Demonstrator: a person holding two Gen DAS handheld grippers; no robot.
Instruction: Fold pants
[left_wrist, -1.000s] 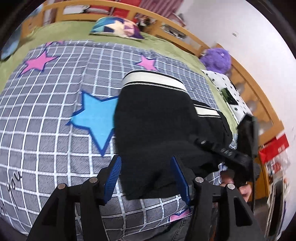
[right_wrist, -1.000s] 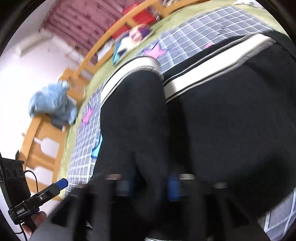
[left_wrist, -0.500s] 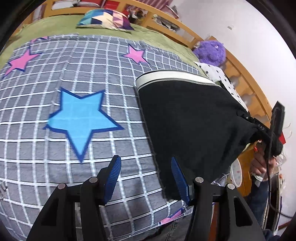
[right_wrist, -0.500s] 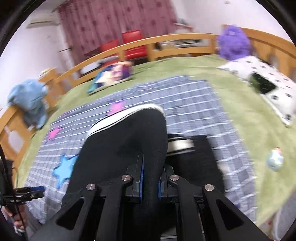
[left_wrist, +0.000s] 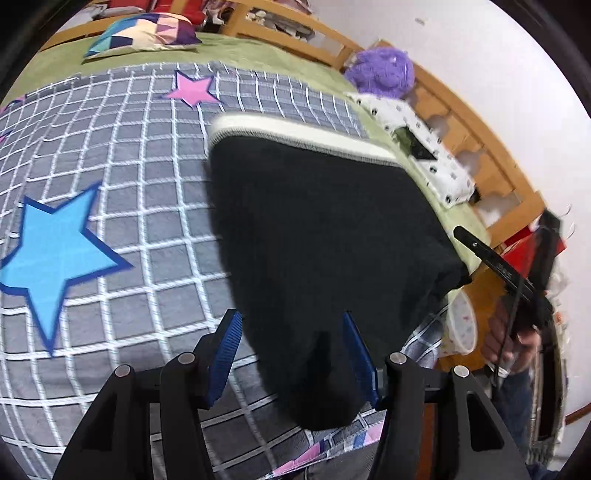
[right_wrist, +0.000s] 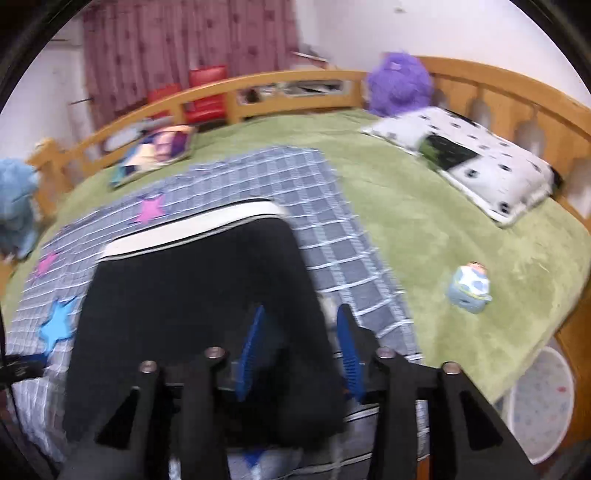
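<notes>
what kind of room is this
Most likely a bedroom: a wooden bed frame surrounds a green bedspread, with a spotted pillow and a purple plush toy on it.

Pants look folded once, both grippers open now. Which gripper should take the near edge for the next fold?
Probably left. The left gripper is open with the near edge of the black pants already between its fingers. The right gripper is also open, but straddles only the pants' right side edge.
</notes>
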